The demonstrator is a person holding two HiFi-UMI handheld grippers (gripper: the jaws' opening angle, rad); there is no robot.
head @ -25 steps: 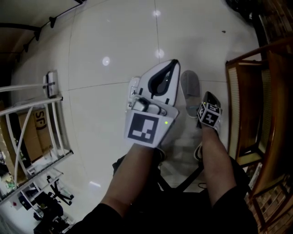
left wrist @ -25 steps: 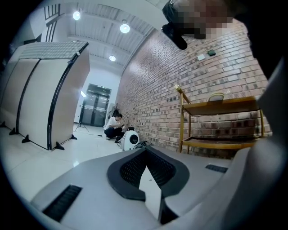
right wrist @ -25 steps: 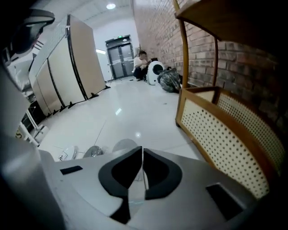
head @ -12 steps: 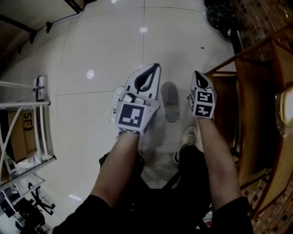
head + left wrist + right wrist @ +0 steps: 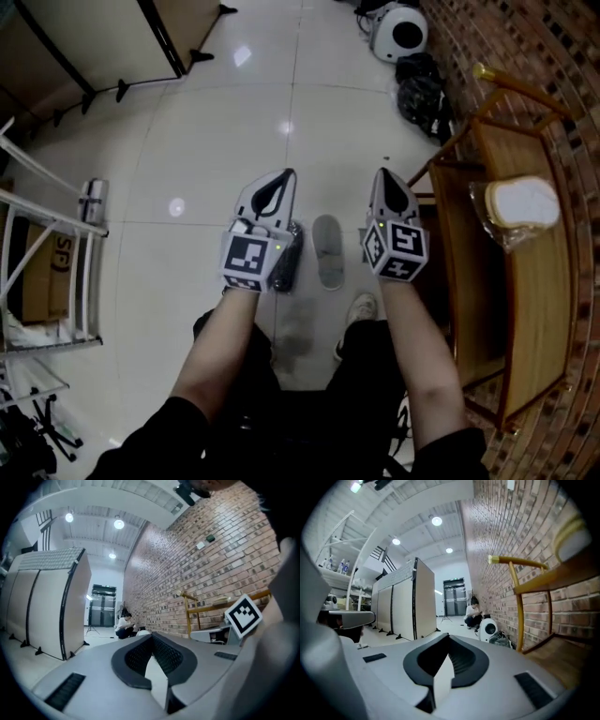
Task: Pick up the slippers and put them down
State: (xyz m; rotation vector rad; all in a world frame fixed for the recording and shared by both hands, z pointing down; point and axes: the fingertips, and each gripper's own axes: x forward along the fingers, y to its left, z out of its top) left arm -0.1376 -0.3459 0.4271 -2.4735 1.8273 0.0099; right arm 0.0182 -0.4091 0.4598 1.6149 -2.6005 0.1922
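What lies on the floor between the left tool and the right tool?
A grey slipper lies flat on the floor, seen in the head view between the left tool and the right tool; neither touches it.

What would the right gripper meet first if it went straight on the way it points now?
Nothing near: the right gripper, shut and empty, points along the brick wall over open floor. Far ahead, probably the crouching person; depth is unclear.

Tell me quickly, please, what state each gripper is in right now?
Left gripper: closed, holding nothing.
Right gripper: closed, holding nothing.
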